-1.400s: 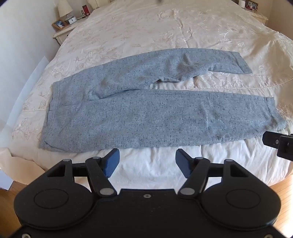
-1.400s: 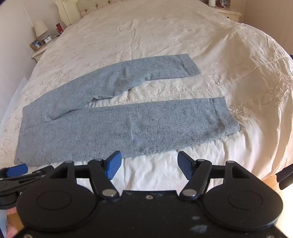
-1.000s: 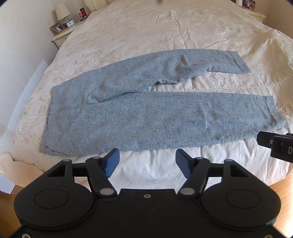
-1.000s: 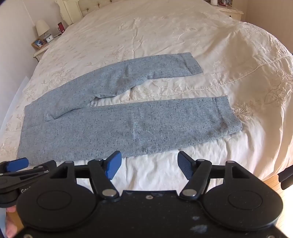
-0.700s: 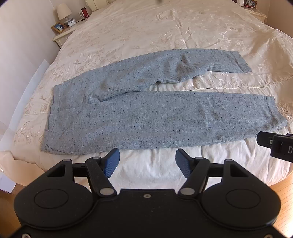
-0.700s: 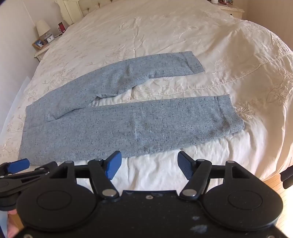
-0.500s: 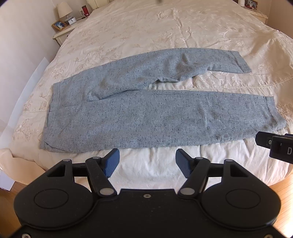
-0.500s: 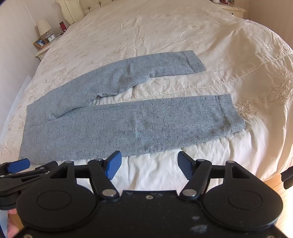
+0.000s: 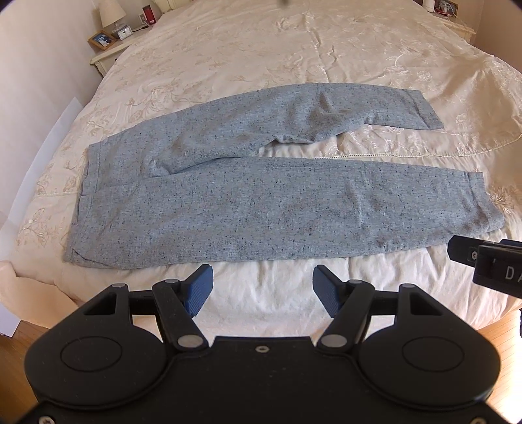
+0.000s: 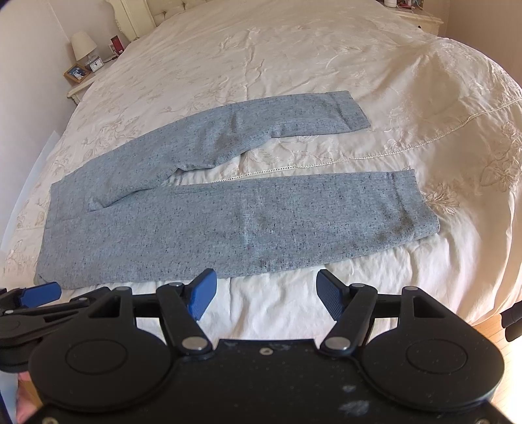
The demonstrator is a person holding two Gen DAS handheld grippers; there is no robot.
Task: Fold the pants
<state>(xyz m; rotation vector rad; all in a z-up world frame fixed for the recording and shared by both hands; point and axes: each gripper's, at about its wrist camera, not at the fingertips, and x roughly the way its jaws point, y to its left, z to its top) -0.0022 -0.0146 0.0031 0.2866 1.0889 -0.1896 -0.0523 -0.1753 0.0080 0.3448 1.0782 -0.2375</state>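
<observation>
Speckled blue-grey knit pants [image 9: 261, 208] flat on cream embroidered bed [image 9: 293, 49], long axis crosswise just ahead of left gripper [image 9: 262, 287] and right gripper [image 10: 266, 293], fingers spread, empty.

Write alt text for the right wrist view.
Speckled grey-blue knit pants lie flat and unfolded on a cream embroidered bedspread, legs spread apart, waistband at left. The open right gripper hovers at the near edge, holding nothing.

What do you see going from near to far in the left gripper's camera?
left gripper → bare bedspread → near pant leg → far pant leg → nightstand with lamp.
</observation>
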